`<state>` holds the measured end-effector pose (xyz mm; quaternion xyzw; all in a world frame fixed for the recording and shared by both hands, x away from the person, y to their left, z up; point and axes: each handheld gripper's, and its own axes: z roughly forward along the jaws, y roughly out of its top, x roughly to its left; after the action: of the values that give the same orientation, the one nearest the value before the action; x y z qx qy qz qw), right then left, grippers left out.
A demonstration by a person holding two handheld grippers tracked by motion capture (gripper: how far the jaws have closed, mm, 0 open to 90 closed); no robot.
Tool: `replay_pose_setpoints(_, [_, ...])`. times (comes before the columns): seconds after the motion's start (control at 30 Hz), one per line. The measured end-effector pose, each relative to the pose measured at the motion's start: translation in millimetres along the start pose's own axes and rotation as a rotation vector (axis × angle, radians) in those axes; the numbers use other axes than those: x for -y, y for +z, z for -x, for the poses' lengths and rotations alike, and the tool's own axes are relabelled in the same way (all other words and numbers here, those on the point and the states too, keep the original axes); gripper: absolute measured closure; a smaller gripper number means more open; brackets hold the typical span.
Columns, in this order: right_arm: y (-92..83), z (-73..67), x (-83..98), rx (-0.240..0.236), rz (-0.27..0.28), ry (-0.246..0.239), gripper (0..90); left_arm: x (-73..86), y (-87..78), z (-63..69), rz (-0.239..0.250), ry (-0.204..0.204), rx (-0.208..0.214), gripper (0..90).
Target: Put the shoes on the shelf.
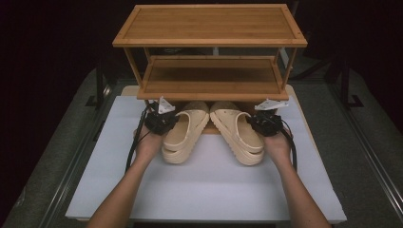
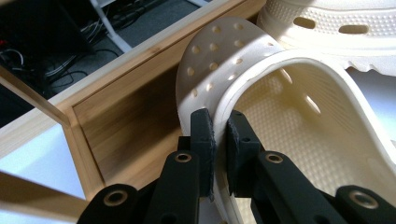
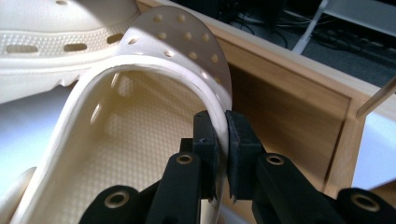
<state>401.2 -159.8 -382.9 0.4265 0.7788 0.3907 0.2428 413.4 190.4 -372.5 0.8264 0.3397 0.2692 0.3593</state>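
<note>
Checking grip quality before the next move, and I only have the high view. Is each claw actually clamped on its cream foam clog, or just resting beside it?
Observer: The left claw is clamped on the upper's rim of the left cream foam clog.
Operator: And the right one?
Observer: The right claw pinches the rim of the right cream foam clog the same way.
Operator: How close is the bamboo shoe rack?
Observer: The left clog's perforated toe sits right at the edge board of the bamboo shoe rack; I cannot tell whether they touch.

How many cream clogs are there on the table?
2. The left clog is clamped by the left gripper; the right clog by the right gripper. Both toes point under the wooden rack.
</note>
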Motion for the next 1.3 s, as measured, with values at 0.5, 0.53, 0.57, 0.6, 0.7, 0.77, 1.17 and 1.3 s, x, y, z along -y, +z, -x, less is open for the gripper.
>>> replay_pose_setpoints(0.5, [29.4,3.0,-5.1,0.085,0.001,0.014,82.6,-2.9,26.0,-0.7,0.016,-0.015,-0.068,82.7])
replay_pose_setpoints(0.53, [29.6,2.5,-5.2,0.087,0.002,0.013,82.2,-3.2,26.6,-0.3,0.020,-0.020,-0.064,82.4])
replay_pose_setpoints(0.57, [29.8,2.2,-5.2,0.084,0.004,0.015,81.7,-3.4,26.7,0.2,0.018,-0.018,-0.064,82.0])
replay_pose_setpoints(0.6, [29.8,1.9,-5.5,0.078,0.003,0.017,81.2,-3.4,27.2,1.0,0.023,-0.021,-0.059,81.6])
replay_pose_setpoints(0.7, [30.0,0.4,-5.5,0.069,0.005,0.022,79.5,-3.7,27.9,2.9,0.025,-0.022,-0.044,79.9])
replay_pose_setpoints(0.77, [30.2,-0.9,-5.7,0.063,0.005,0.019,78.9,-4.1,28.0,4.2,0.021,-0.015,-0.038,79.2])
replay_pose_setpoints(1.17, [28.9,-3.6,-6.2,0.014,-0.004,0.037,68.5,-3.9,25.5,3.2,0.021,-0.047,0.009,62.0])
replay_pose_setpoints(1.3, [20.2,2.2,-6.4,-0.021,0.001,0.074,58.4,-4.9,14.2,-1.4,0.034,-0.058,0.047,49.1])
